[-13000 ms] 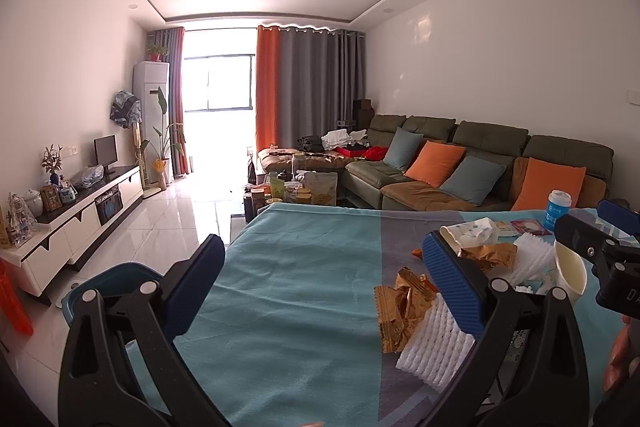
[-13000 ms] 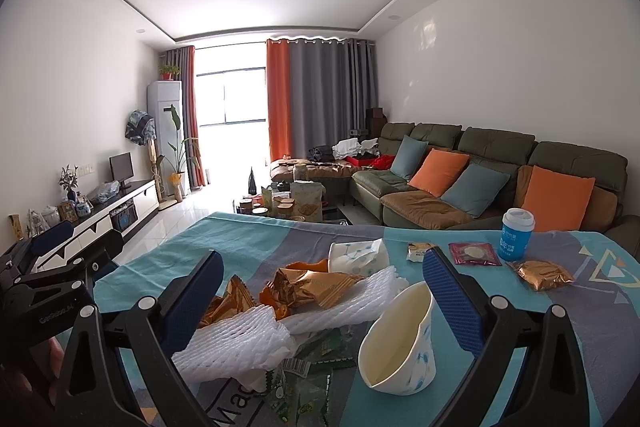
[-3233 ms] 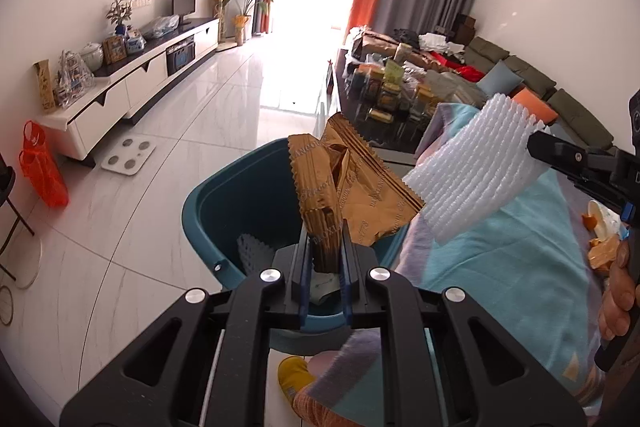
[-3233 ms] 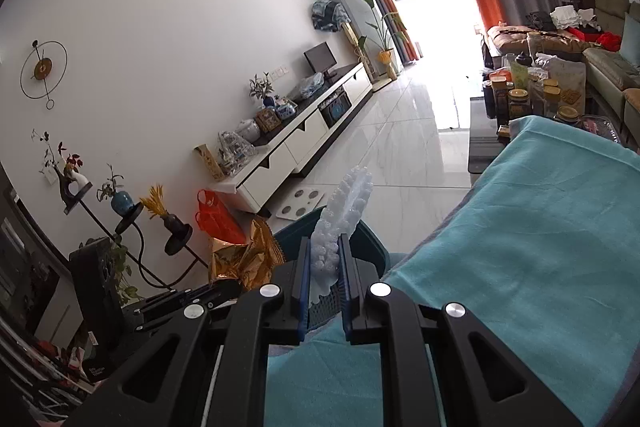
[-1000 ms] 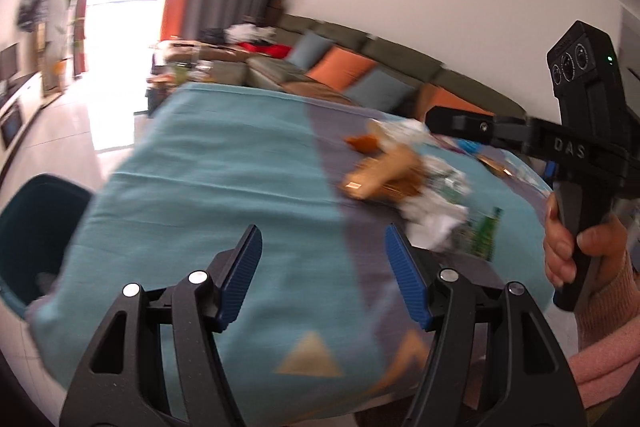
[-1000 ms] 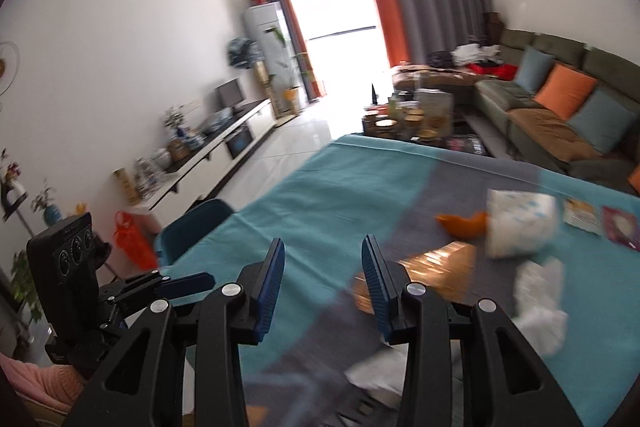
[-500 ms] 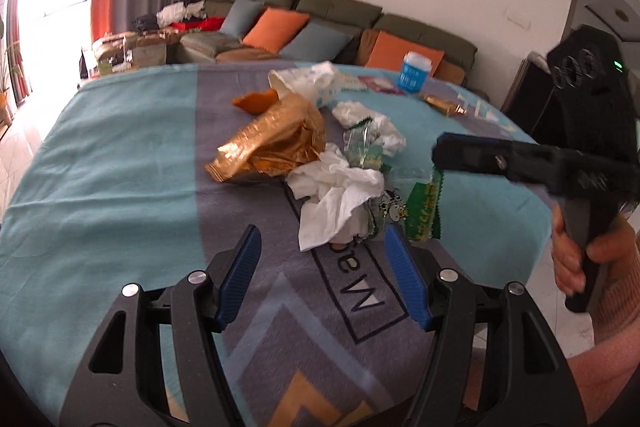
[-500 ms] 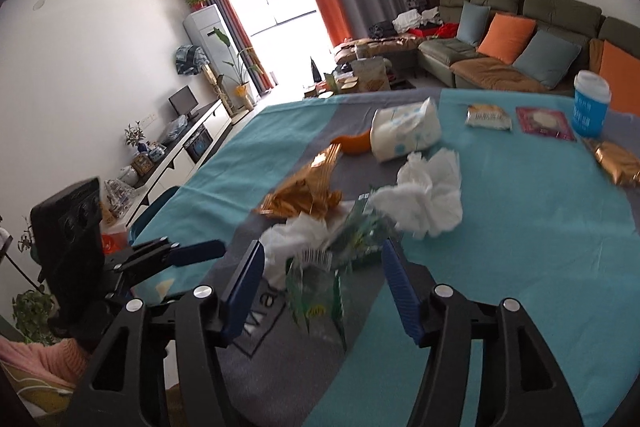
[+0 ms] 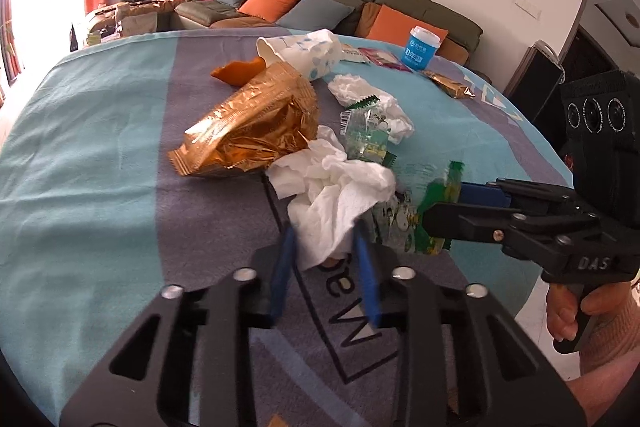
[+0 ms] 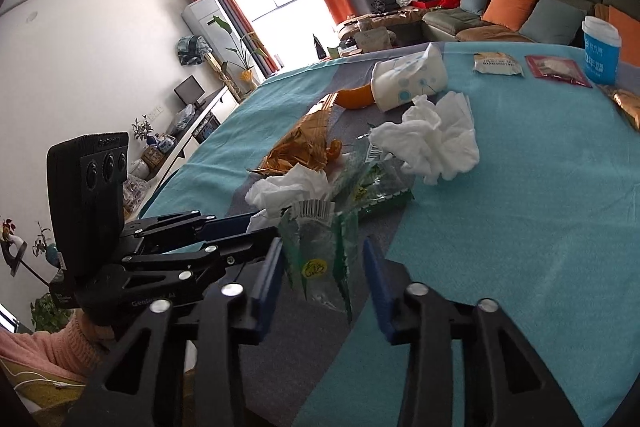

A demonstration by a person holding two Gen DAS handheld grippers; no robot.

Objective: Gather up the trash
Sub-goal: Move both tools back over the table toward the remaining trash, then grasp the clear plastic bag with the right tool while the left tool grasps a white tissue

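Crumpled white tissue (image 9: 336, 195) on the grey band of the tabletop (image 9: 80, 163), just below the gold foil wrapper (image 9: 256, 131); lower tail hanging straight ahead between the blue pads of the left tongs (image 9: 325, 269). Jaws closing, tissue between them, pads not yet clearly pressing. Long axis running away from the tongs toward the gold wrapper, so only the near tail within reach.

Beside it, clear green-printed snack wrapper (image 10: 324, 251), standing upright with barcode on top, directly ahead between the pads of the right tongs (image 10: 322, 273). Jaws closing here too, a gap still visible on the right pad's side. Each tongs nearest its own piece, the two side by side, almost touching.

Second tissue wad (image 10: 436, 143), paper cup (image 10: 408, 77) on its side, orange peel (image 9: 236, 73) and blue-lidded cup (image 9: 422, 49) farther back.

Hidden: underside of both pieces, contact at the pad faces, any bin. Small brown scrap under the tissue tail hard to make out.
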